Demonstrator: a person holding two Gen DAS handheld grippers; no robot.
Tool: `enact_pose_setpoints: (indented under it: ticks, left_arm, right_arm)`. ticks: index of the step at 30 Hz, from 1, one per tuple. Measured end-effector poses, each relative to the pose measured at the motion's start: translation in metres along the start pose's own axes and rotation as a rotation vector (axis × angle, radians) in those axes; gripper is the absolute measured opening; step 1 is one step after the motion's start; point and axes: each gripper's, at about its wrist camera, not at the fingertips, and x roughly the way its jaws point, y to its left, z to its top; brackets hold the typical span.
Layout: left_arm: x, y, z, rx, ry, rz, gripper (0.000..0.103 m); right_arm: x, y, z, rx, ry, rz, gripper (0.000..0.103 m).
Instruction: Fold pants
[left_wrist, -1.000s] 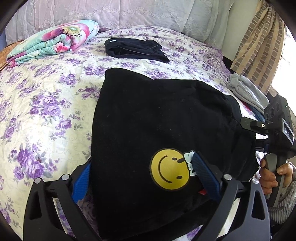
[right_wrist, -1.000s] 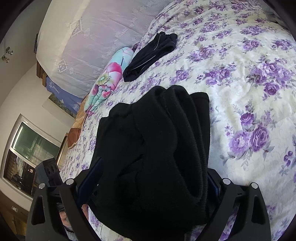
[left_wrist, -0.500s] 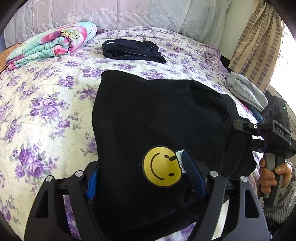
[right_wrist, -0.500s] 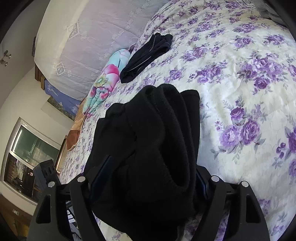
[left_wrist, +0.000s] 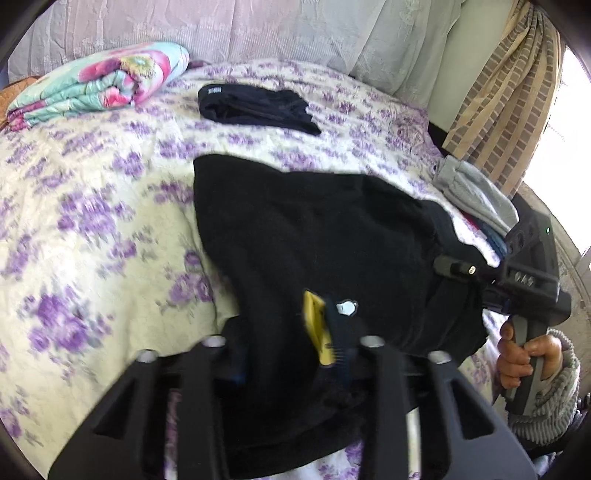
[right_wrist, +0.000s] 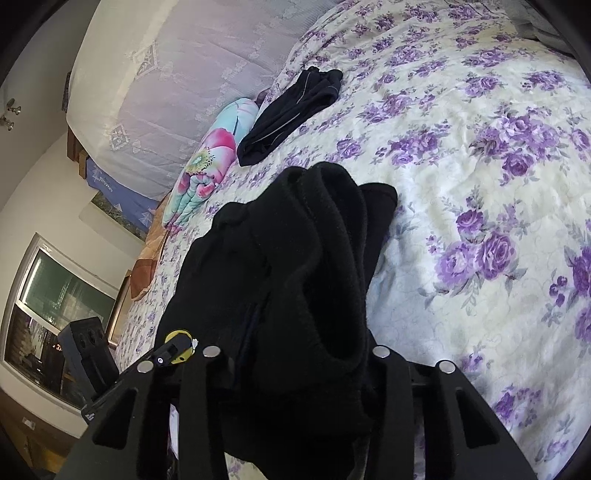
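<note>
The black fleece pants lie bunched on the purple-flowered bedspread, with a yellow smiley patch creased at the near edge. My left gripper is shut on the pants' near edge by the patch. My right gripper is shut on a thick bunch of the same pants. The right gripper also shows in the left wrist view, at the pants' right side. The left gripper shows in the right wrist view by the patch.
A folded dark garment lies further up the bed, also in the right wrist view. A rolled floral quilt is at the far left. Grey clothes sit at the bed's right edge by a curtain.
Both grippers' fingers have drawn closer together on the pants. The smiley patch has creased from flat to a narrow fold. The left wrist view has shifted, with motion blur.
</note>
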Motion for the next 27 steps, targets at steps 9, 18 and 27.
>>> enact_pose_setpoints:
  ticks: [9, 18, 27]
  left_arm:
    - [-0.026, -0.016, 0.071, 0.120, -0.109, -0.017, 0.021]
    - [0.012, 0.001, 0.239, 0.209, -0.232, 0.103, 0.022]
    - [0.131, 0.060, 0.368, 0.209, -0.237, 0.186, 0.023]
  right_arm:
    - [-0.013, 0.044, 0.068, -0.122, -0.074, 0.048, 0.031]
    - [0.042, 0.079, 0.243, -0.181, -0.169, 0.074, 0.031]
    - [0.159, 0.047, 0.378, -0.129, -0.192, 0.052, 0.031]
